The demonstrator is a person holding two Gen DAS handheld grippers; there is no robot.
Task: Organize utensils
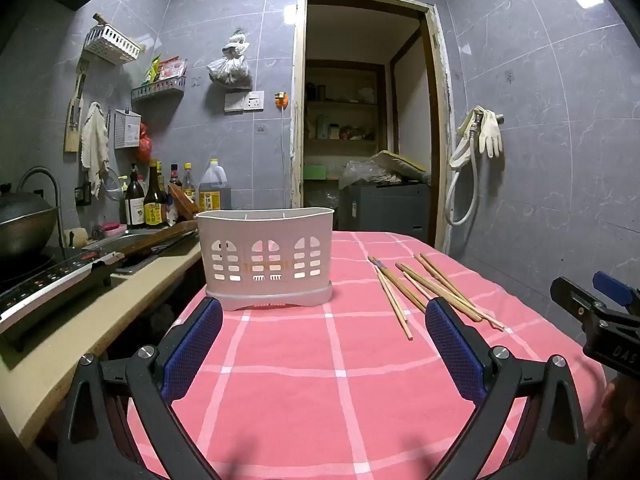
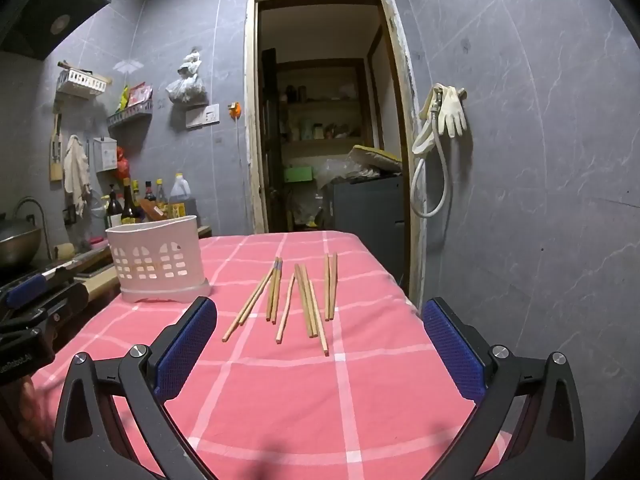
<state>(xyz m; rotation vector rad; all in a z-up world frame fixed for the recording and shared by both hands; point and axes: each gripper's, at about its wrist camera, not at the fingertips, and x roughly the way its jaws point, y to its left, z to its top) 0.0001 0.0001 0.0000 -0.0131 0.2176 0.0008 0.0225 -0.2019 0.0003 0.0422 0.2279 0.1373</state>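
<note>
Readable writing is scarce: "DAS" shows on the body of your right tool (image 1: 596, 300) in the left wrist view, and part of a word ending "Robot.AI" on your left tool (image 2: 24, 300) in the right wrist view. The yellow labels on the sauce bottles (image 1: 154, 200) on the counter to the left are too small to read, as is the orange print on the white utensil holder (image 1: 266, 258).

Both tools are spread wide with nothing between their blue pads (image 1: 452, 344), hovering over the near part of the worktop (image 1: 300, 400), which wears a pink checked cloth.

The holder stands upright near the worktop's far left corner, close to the left edge. The wooden chopsticks (image 2: 296, 300) lie loose in small groups on the far right half, well apart from the holder and short of the right edge. The near half of the cloth is open.
</note>
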